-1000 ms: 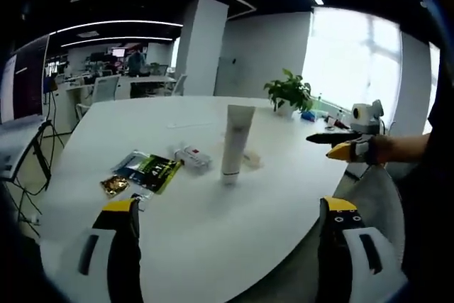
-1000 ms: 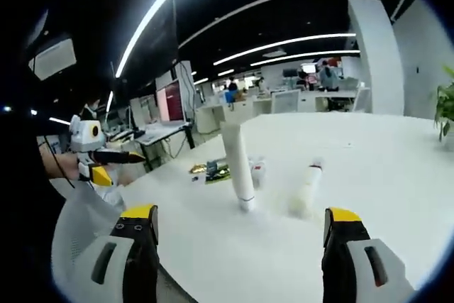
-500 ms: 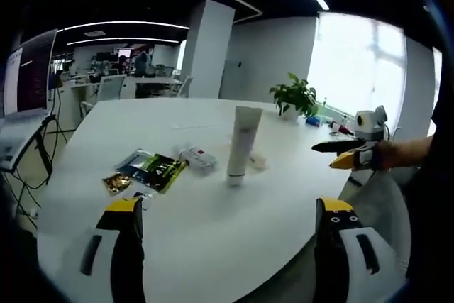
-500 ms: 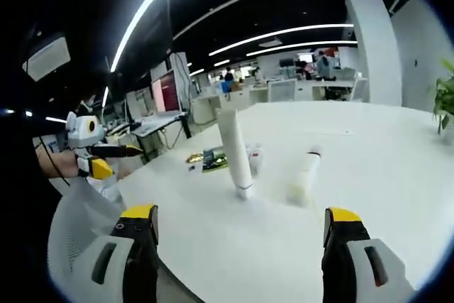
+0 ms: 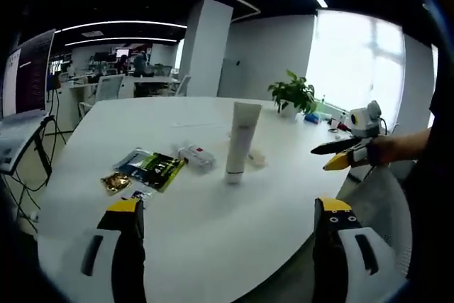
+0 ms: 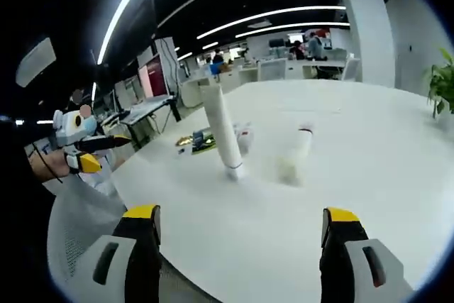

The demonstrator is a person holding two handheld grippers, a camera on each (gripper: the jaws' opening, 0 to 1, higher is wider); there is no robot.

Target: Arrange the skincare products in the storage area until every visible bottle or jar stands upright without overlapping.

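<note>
Left gripper view: left hand-held gripper (image 5: 224, 228) had jaws wide apart, nothing between them, hovering over the near edge of the white counter (image 5: 213, 232). White tube (image 5: 240, 140) stood upright on its cap mid-counter. Small white bottle (image 5: 196, 156) lay on its side just left of it, dark packets (image 5: 150, 169) further left. Right hand-held gripper (image 5: 339, 155) was at the right, off the counter edge; couldn't tell its opening here.

Right gripper view: right hand-held gripper (image 6: 237, 235) was wide open, empty. Tube (image 6: 221, 133) upright; a second white tube (image 6: 294, 155) stood to its right, apart, blurred. Left hand-held gripper (image 6: 99, 150) at the far left.
</note>
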